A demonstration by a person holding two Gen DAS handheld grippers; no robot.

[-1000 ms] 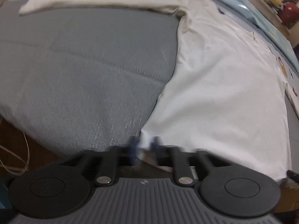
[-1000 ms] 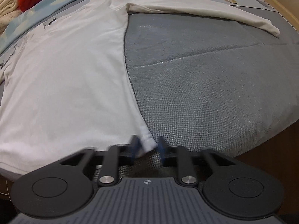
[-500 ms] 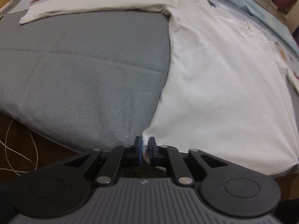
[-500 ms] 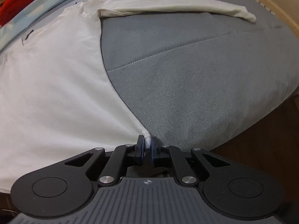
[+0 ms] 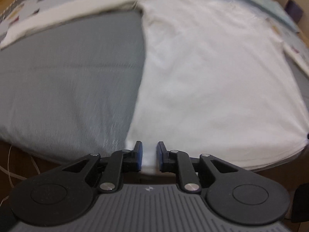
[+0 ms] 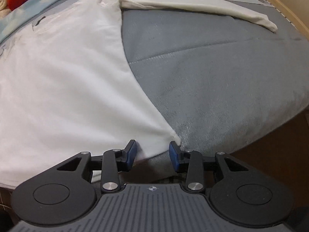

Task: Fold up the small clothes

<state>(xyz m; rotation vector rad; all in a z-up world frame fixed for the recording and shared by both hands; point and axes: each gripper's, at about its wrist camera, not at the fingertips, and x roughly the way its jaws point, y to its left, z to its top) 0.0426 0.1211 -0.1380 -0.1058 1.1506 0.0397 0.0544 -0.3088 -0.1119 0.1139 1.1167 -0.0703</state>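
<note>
Shirt (image 5: 212, 73): spread flat, no fold made yet
My left claw (image 5: 148, 157): jaws just parted, hem corner loose between
My right claw (image 6: 152, 154): jaws just opened, hem corner freed

Both grippers point steeply down, side by side at the near edge. The left gripper (image 5: 148, 155) has just been opening: its blue pads (image 5: 139, 156) stand a narrow gap apart, white cloth showing between them. The right gripper (image 6: 152, 155) has also just been opening, wider; its pads (image 6: 131, 153) clear of the cloth corner between them
</note>
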